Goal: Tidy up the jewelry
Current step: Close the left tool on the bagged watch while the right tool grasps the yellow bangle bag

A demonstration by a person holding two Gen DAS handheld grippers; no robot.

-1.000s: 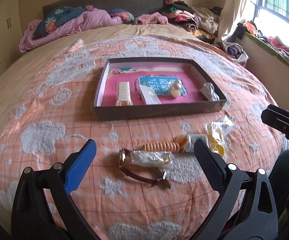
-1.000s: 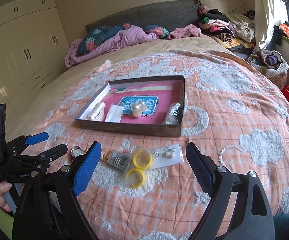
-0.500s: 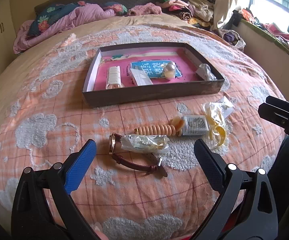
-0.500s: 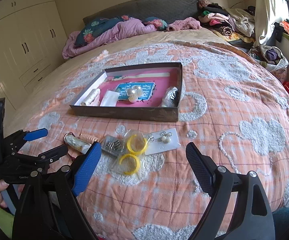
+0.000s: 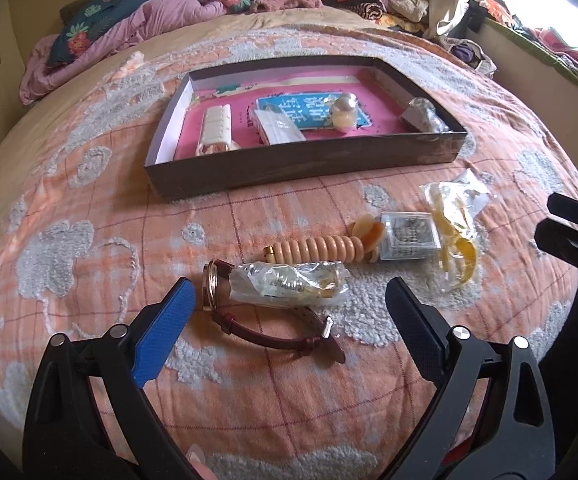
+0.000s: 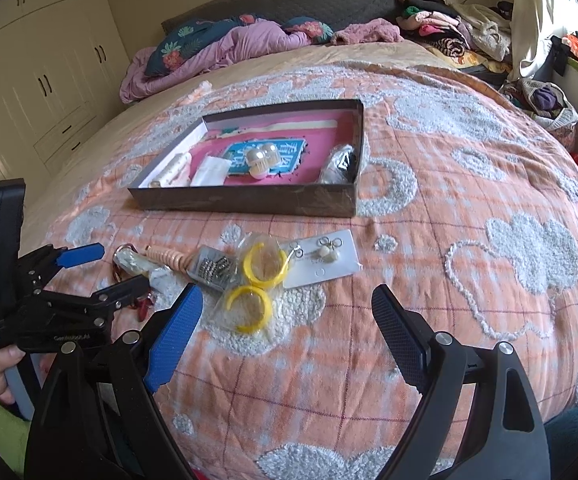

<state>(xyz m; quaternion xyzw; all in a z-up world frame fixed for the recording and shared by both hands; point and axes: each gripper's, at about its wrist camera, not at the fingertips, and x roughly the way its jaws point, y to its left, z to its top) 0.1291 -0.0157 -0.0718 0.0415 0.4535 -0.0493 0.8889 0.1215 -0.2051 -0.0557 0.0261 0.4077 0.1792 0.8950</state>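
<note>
Nearest, left gripper [image 5: 289,308] spread wide, holding nothing, poised over watch [image 5: 273,328] and bag [image 5: 289,286] lying across it on blanket [image 5: 89,264]. Likewise right gripper [image 6: 287,312] wide apart and empty, just short of bagged hoops [image 6: 255,280] and earring card [image 6: 323,258]. Beyond, beads [image 5: 315,249] touching clear box [image 5: 409,236]. Farther, tray [image 5: 289,164] with more pieces. Bag contents hard to make out; left gripper's far finger partly cut off in right view.

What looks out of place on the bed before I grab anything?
Nothing is spilled or broken. A loose row of jewelry lies on the bedspread outside the box. The watch lies partly under a clear bag, and the yellow hoops' bag overlaps the earring card.
</note>
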